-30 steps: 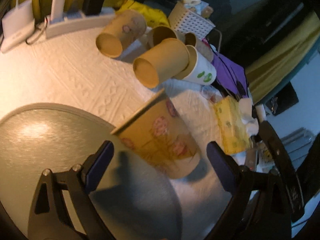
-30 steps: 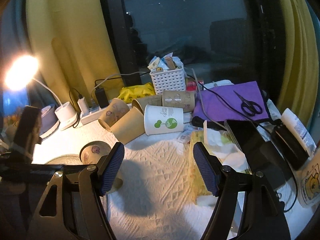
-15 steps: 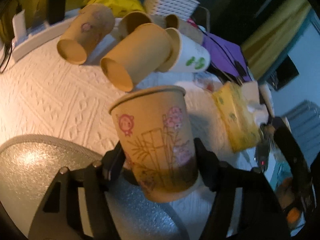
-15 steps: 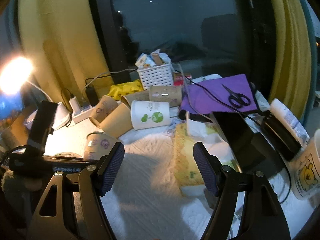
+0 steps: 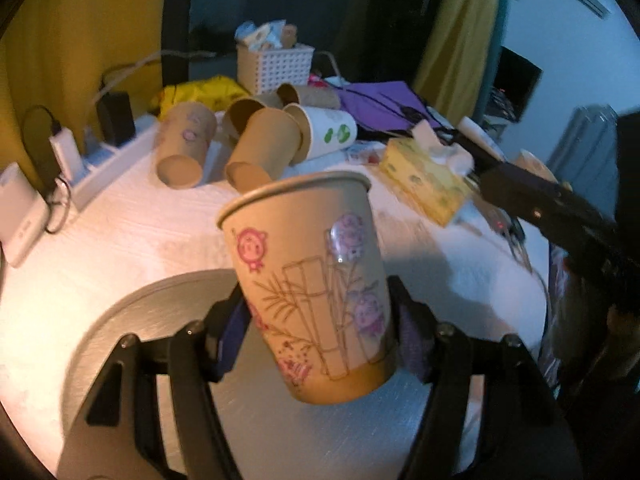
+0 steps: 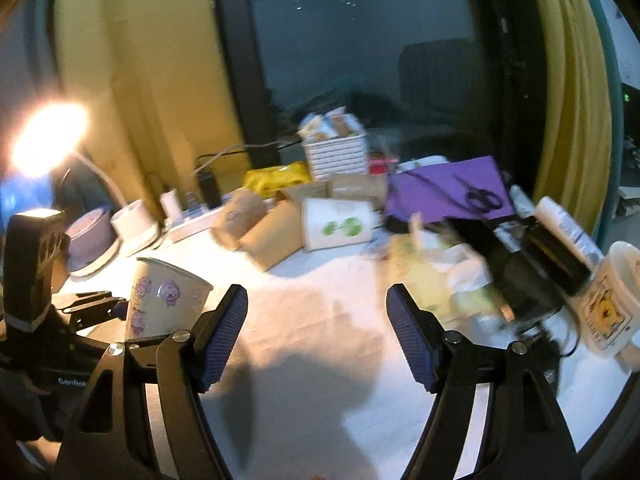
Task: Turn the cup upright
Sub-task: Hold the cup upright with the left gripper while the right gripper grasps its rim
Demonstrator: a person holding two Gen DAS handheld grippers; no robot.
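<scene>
My left gripper (image 5: 320, 336) is shut on a tan paper cup (image 5: 312, 280) printed with pink pigs and bamboo. The cup is nearly upright, mouth up, lifted above a round grey metal plate (image 5: 132, 320). The same cup (image 6: 164, 300) shows at the left of the right wrist view, held by the left gripper (image 6: 112, 308). My right gripper (image 6: 316, 336) is open and empty above the white textured tablecloth, to the right of the cup.
Several paper cups (image 5: 260, 148) lie on their sides at the back, one white with a green print (image 6: 340, 224). A white basket (image 5: 276, 66), power strip (image 5: 112, 164), yellow tissue box (image 5: 424, 180), purple cloth with scissors (image 6: 480, 196) and a lit lamp (image 6: 48, 136) surround the area.
My left gripper closed on the cup, lifted it off the table and turned it from tilted to nearly upright. The right gripper stayed open and shifted a little.
</scene>
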